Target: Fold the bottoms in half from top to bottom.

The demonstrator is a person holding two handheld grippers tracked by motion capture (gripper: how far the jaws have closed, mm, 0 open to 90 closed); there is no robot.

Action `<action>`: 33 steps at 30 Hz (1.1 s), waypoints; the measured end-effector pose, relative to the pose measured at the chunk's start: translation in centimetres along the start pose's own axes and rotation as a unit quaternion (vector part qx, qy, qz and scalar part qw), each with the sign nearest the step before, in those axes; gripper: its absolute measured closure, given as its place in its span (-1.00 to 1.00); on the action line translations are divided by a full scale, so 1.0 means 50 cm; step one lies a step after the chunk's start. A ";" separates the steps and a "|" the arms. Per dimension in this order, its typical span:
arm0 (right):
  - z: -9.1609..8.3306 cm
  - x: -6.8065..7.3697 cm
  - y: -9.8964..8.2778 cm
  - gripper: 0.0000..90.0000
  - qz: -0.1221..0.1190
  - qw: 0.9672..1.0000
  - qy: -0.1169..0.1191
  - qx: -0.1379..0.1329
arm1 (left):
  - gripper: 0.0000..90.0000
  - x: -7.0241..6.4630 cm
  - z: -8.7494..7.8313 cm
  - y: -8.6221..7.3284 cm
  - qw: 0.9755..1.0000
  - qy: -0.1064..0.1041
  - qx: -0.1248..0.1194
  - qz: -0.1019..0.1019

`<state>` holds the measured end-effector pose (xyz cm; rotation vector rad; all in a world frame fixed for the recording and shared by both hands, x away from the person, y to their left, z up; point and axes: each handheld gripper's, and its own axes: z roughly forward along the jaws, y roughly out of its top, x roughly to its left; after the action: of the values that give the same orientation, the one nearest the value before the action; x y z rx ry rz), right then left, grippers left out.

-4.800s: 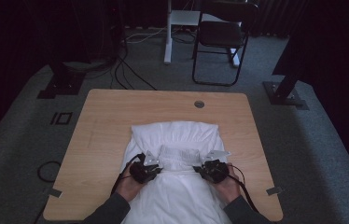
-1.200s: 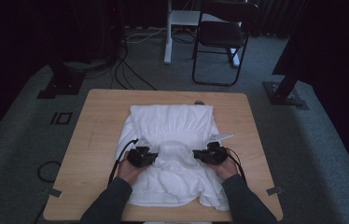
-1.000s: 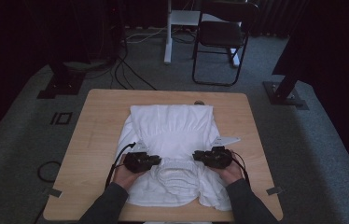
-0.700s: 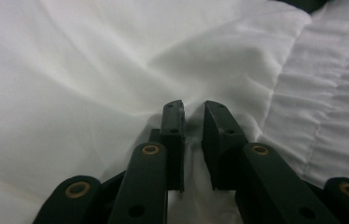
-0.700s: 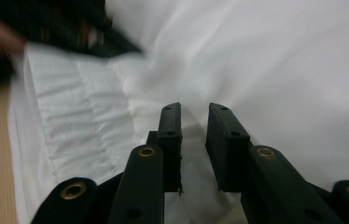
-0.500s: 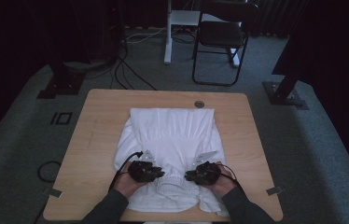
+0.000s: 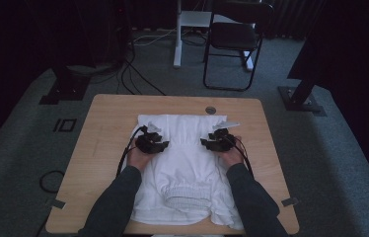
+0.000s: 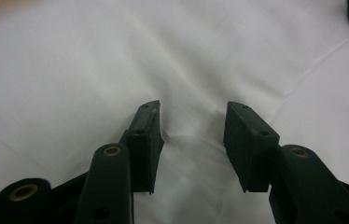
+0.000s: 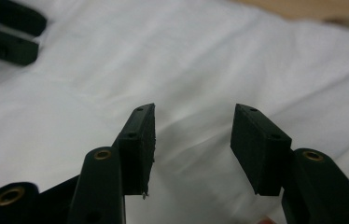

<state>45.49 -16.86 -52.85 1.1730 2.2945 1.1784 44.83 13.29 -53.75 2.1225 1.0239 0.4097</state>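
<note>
A white garment (image 7: 187, 165) lies spread on the wooden table (image 7: 101, 128), with an elastic band (image 7: 185, 200) showing near the front edge. My left gripper (image 7: 162, 144) rests on the cloth's upper left part, jaws open and pointing inward. In the left gripper view the left gripper (image 8: 192, 114) stands open over a small pucker of white cloth (image 8: 70, 70). My right gripper (image 7: 206, 142) rests on the upper right part, also open. In the right gripper view the right gripper (image 9: 193, 116) holds nothing, and smooth cloth (image 9: 200, 56) lies under it.
A round grommet (image 7: 210, 109) sits in the table's far edge. Behind the table stand a black folding chair (image 7: 232, 39) and a white post (image 7: 177, 34). Cables (image 7: 133, 74) and stand bases (image 7: 303, 98) lie on the grey carpet.
Both grippers have moved away from the person, from the garment's front part to its upper part. The garment has come nearer the front edge, its elastic band now showing.
</note>
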 end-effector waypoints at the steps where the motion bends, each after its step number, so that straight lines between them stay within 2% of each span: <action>1: 0.000 0.000 0.000 0.09 0.000 1.000 0.000 0.000 | 0.26 0.000 0.000 0.000 1.000 0.000 0.000 0.000; 2: 0.026 -0.010 -0.011 0.10 0.007 1.000 -0.011 0.020 | 0.26 0.006 0.015 -0.019 1.000 -0.008 -0.004 -0.011; 3: 0.026 -0.010 -0.011 0.10 0.007 1.000 -0.011 0.020 | 0.25 0.006 0.015 -0.019 1.000 -0.008 -0.004 -0.011; 4: 0.039 -0.013 -0.027 0.10 0.014 0.999 -0.012 0.031 | 0.25 0.008 0.012 -0.032 1.000 -0.012 -0.020 -0.014; 5: 0.041 -0.012 -0.034 0.10 0.017 0.999 -0.011 0.034 | 0.25 0.008 0.009 -0.037 0.999 -0.017 -0.024 -0.021; 6: 0.038 -0.012 -0.041 0.10 0.019 0.999 -0.010 0.025 | 0.25 0.008 0.005 -0.043 0.999 -0.021 -0.027 -0.027; 7: 0.038 -0.012 -0.041 0.10 0.019 0.999 -0.010 0.025 | 0.26 0.008 0.005 -0.043 0.999 -0.021 -0.027 -0.027; 9: 0.029 -0.006 -0.051 0.10 0.025 0.999 -0.006 0.022 | 0.26 -0.002 -0.004 -0.055 0.999 -0.022 -0.031 -0.025; 10: 0.019 0.006 -0.063 0.10 0.016 1.000 -0.003 0.020 | 0.26 -0.016 -0.016 -0.068 0.999 -0.021 -0.030 -0.020; 11: 0.019 0.006 -0.063 0.10 0.016 1.000 -0.003 0.020 | 0.25 -0.016 -0.016 -0.068 0.999 -0.021 -0.030 -0.020; 12: 0.006 0.018 -0.078 0.10 0.014 1.000 0.001 0.015 | 0.25 -0.030 -0.030 -0.083 0.999 -0.022 -0.030 -0.019; 15: -0.008 0.033 -0.096 0.10 0.011 1.000 0.006 0.008 | 0.25 -0.046 -0.045 -0.100 0.999 -0.024 -0.033 -0.028; 18: -0.034 0.060 -0.125 0.10 0.007 1.000 0.013 0.004 | 0.24 -0.083 -0.073 -0.131 0.999 -0.019 -0.033 -0.021; 19: -0.034 0.060 -0.125 0.10 0.007 1.000 0.013 0.004 | 0.24 -0.083 -0.073 -0.131 0.999 -0.019 -0.033 -0.021; 20: -0.049 0.077 -0.141 0.10 0.000 1.000 0.013 0.002 | 0.24 -0.100 -0.085 -0.144 0.999 -0.016 -0.034 -0.025; 23: -0.061 0.091 -0.154 0.10 -0.008 1.000 0.016 0.003 | 0.21 -0.116 -0.095 -0.152 0.999 -0.021 -0.029 -0.021; 24: -0.064 0.093 -0.157 0.10 -0.011 1.000 0.018 0.002 | 0.21 -0.121 -0.110 -0.148 1.000 -0.022 -0.020 -0.009; 25: -0.064 0.093 -0.157 0.10 -0.011 1.000 0.018 0.002 | 0.19 -0.121 -0.110 -0.148 1.000 -0.022 -0.020 -0.009; 26: -0.065 0.090 -0.157 0.10 -0.006 1.000 0.023 0.002 | 0.16 -0.113 -0.133 -0.128 0.999 -0.010 -0.031 0.000; 27: -0.065 0.090 -0.157 0.10 -0.006 1.000 0.023 0.002 | 0.13 -0.113 -0.133 -0.128 0.999 -0.010 -0.031 0.000; 28: -0.065 0.087 -0.157 0.10 0.000 1.000 0.028 0.001 | 0.11 -0.090 -0.159 -0.099 0.999 0.015 -0.052 0.006; 29: -0.065 0.086 -0.158 0.10 0.002 1.000 0.030 0.000 | 0.08 -0.073 -0.171 -0.082 0.998 0.029 -0.064 0.005; 30: -0.065 0.085 -0.158 0.10 0.003 0.999 0.032 -0.001 | 0.04 -0.054 -0.180 -0.066 0.996 0.040 -0.074 -0.001; 31: -0.065 0.084 -0.158 0.10 0.004 0.999 0.033 -0.001 | -0.02 -0.054 -0.180 -0.066 0.996 0.040 -0.074 -0.001; 32: -0.065 0.084 -0.158 0.10 0.005 0.999 0.033 -0.002 | -0.07 -0.011 -0.189 -0.037 0.994 0.056 -0.091 -0.021; 33: -0.065 0.084 -0.158 0.10 0.005 0.999 0.033 -0.002 | -0.12 -0.011 -0.189 -0.037 0.994 0.056 -0.091 -0.021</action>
<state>36.84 -17.87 -56.66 1.1633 2.3362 1.2427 38.23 18.13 -48.65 1.9304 1.0512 0.5851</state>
